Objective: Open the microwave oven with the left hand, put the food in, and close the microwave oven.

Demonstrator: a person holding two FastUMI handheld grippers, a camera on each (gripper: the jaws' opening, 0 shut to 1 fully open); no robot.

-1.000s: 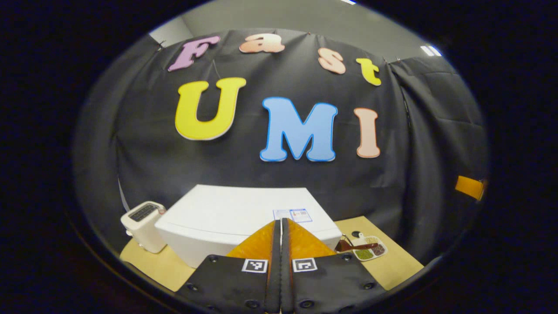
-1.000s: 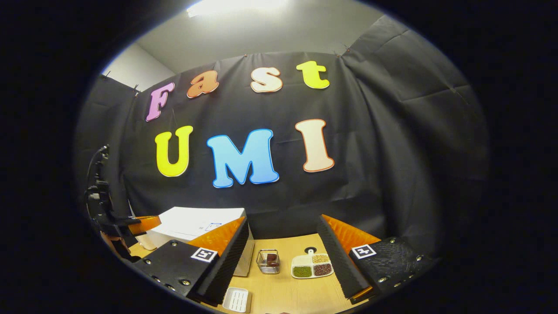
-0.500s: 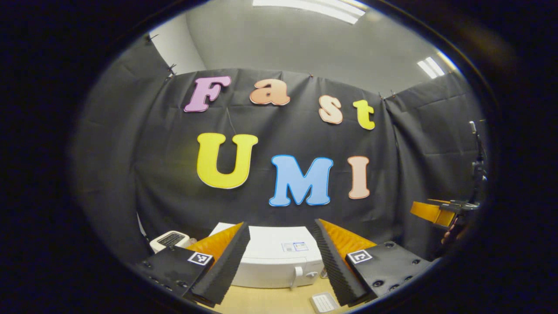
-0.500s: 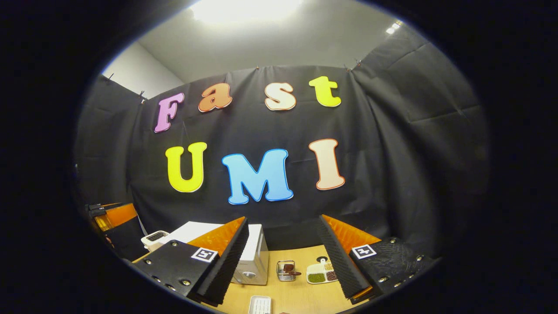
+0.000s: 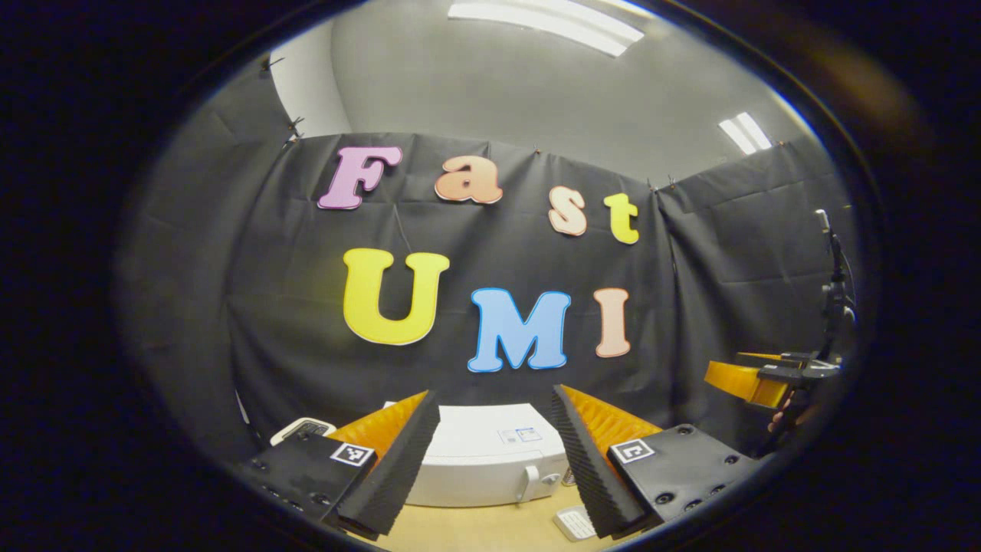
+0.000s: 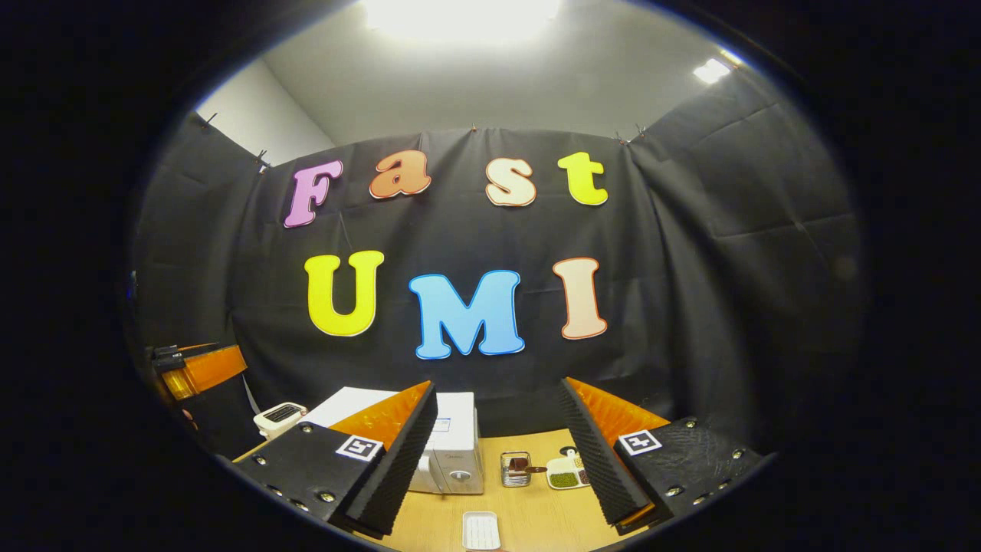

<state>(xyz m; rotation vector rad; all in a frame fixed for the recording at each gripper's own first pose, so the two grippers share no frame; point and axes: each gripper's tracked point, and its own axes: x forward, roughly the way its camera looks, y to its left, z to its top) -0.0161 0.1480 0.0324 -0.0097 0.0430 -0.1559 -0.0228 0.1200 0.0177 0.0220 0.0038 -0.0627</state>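
In the left gripper view, a small white toaster point(image 5: 300, 430) peeked out at the lower left, partly behind the left gripper point(image 5: 494, 452), whose two fingers were spread wide apart and held nothing. Between them, at the bottom centre of the frame, sat the white microwave oven point(image 5: 483, 456) on a wooden table point(image 5: 475, 529), its door closed and its handle point(image 5: 529, 483) facing the camera. A small white tray point(image 5: 573, 523) lay on the table near the right finger. At the right edge of the frame the other gripper appeared, held aloft by a hand point(image 5: 785, 418).

In the right gripper view, the other gripper showed at the left edge of the frame. The toaster point(image 6: 280, 418) stood at the lower left, with the microwave oven point(image 6: 452, 452) just right of it, seen from its side. The right gripper point(image 6: 494, 452) also had its fingers spread apart and empty. Between them, this view showed things that the first did not make out: a small wire basket point(image 6: 516, 469) holding something dark, and beside it a divided white dish point(image 6: 565, 474) with food in its sections. The white tray point(image 6: 480, 530) lay at the bottom centre.
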